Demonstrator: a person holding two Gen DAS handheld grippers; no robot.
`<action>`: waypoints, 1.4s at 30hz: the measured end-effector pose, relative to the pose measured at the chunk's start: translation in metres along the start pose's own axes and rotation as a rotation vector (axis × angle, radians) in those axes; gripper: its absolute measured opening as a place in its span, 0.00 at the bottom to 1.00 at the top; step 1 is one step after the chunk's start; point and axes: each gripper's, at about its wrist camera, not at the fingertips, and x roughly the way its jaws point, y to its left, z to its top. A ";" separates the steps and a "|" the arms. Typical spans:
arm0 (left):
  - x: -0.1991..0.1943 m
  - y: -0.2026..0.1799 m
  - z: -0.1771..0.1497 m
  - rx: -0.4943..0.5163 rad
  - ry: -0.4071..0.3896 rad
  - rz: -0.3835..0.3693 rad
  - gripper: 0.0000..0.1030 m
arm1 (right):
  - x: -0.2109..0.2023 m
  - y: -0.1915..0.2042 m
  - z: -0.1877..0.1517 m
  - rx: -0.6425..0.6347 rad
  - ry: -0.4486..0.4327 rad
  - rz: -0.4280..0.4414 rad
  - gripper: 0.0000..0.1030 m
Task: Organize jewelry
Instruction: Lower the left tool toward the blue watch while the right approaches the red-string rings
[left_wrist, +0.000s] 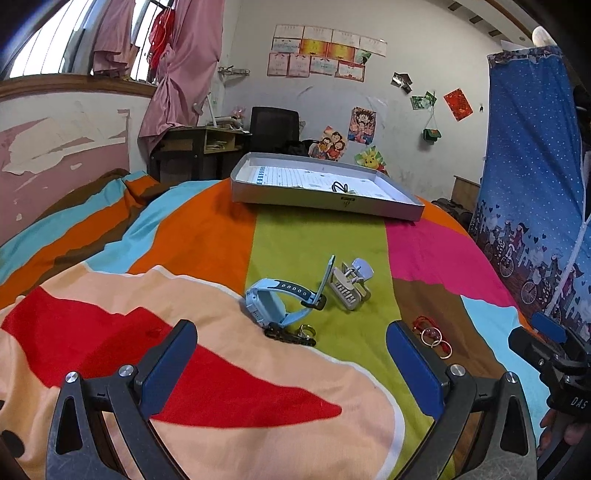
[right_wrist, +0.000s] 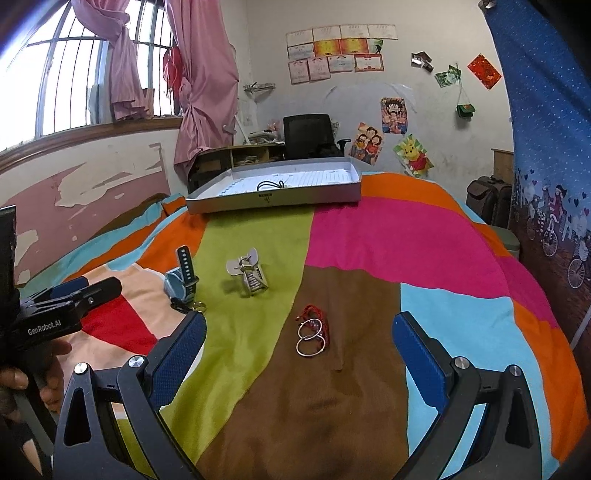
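On the striped bedspread lie a light-blue watch (left_wrist: 275, 301) (right_wrist: 181, 282), a silver hair claw clip (left_wrist: 349, 282) (right_wrist: 249, 275), a small ring (left_wrist: 306, 329) beside a black clasp (left_wrist: 288, 335), and a red cord bracelet with two metal hoops (right_wrist: 312, 332) (left_wrist: 434, 336). A grey shallow box (left_wrist: 325, 186) (right_wrist: 277, 186) at the far side holds a black cord (left_wrist: 339, 186) (right_wrist: 271, 184). My left gripper (left_wrist: 291, 354) is open and empty, just short of the watch. My right gripper (right_wrist: 299, 343) is open and empty, with the hoops between its fingers.
A desk and black chair (right_wrist: 308, 134) stand behind the bed under the window. A blue printed curtain (left_wrist: 532, 184) hangs on the right, with a suitcase (right_wrist: 487, 199) below it. The right gripper's body shows in the left wrist view (left_wrist: 546, 354).
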 end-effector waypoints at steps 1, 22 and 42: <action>0.004 -0.001 0.002 0.003 0.002 0.000 1.00 | 0.005 0.000 0.001 -0.001 0.005 0.000 0.96; 0.067 0.020 0.027 -0.081 0.060 -0.039 1.00 | 0.110 0.009 0.028 0.027 0.098 0.115 0.96; 0.107 0.038 0.024 -0.306 0.199 -0.111 0.60 | 0.211 0.047 0.041 0.024 0.215 0.239 0.54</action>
